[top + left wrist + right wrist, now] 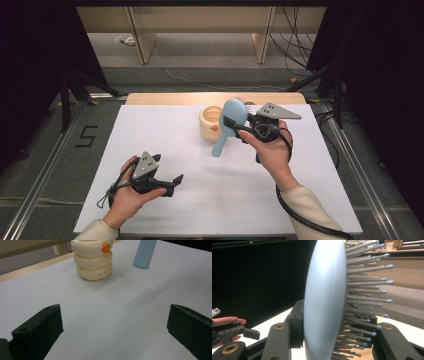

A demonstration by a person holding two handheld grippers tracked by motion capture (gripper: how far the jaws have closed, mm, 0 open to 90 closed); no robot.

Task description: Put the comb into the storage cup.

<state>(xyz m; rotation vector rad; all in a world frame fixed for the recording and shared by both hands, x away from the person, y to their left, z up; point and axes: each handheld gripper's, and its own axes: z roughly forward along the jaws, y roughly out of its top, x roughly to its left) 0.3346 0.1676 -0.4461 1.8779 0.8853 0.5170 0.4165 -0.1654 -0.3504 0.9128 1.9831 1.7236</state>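
The pale blue plastic hairbrush with an oval paddle head (234, 116) is smooth and faintly glossy on its domed back, and from the other face stands a dense field of thin grey bristles, each tipped with a small rounded blue bead (the right gripper view shows them fanning out towards its right side). The black right gripper (237, 126) is clamped on the head, one jaw against the smooth back and the other in among the bristles, so the brush hangs clear above the white matte table top (150, 145), just beside the cream-coloured ribbed cup shaped like three stacked rings, with a small orange duck bill on its side (212, 122). In the high view the brush's long axis runs on a slant, the head up and away from the person and the straight, round-ended handle pointing down and towards the person's left, its tip hanging over the table near the cup's base. The cup looks like soft moulded plastic or rubber, with tiny dark lettering on its lowest ring, too small to read. The black left gripper (170, 184) rests low over the near left part of the table, well apart from brush and cup, its blocky matte jaws spread wide with nothing between them.
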